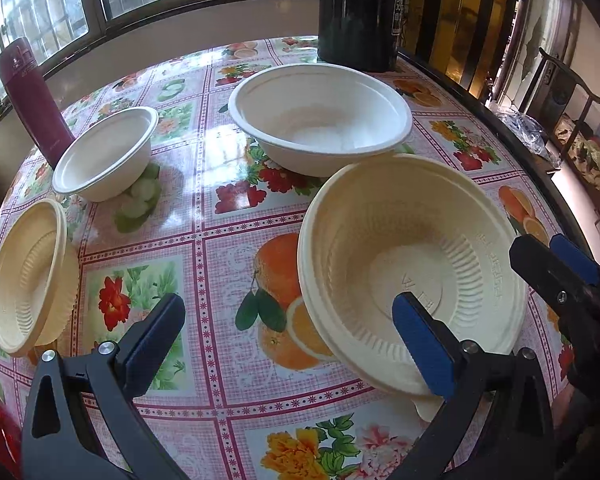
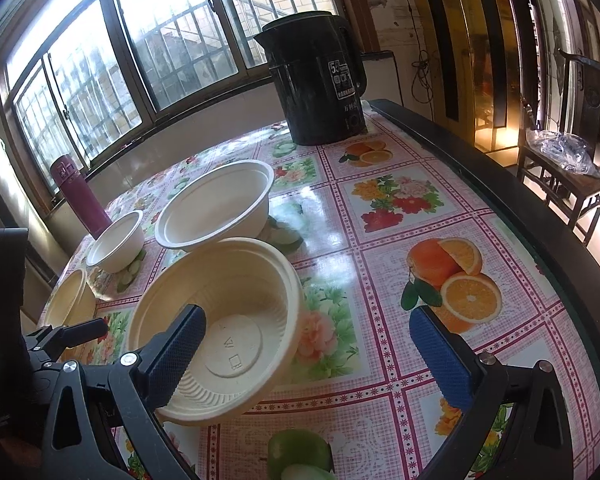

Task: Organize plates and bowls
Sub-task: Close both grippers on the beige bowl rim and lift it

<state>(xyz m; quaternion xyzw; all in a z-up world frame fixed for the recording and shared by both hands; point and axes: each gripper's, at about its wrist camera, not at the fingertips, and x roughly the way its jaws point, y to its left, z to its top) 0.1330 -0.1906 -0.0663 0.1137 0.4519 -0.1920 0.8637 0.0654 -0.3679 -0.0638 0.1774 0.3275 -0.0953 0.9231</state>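
Four bowls sit on the worktop (image 1: 220,216). Both grippers are open: my left gripper (image 1: 288,340) straddles the near cream bowl (image 1: 412,264), gripping nothing; my right gripper (image 2: 308,344) hangs beside it. I judge nesting pending; next, close on its rim.

A black electric kettle (image 2: 316,80) stands at the far edge of the table (image 2: 400,240), whose cloth is printed with fruit and flowers, a maroon flask (image 2: 80,196) stands near the barred window (image 2: 120,52), and a dark wooden chair (image 2: 572,152) holds a clear plastic bag (image 2: 568,150).
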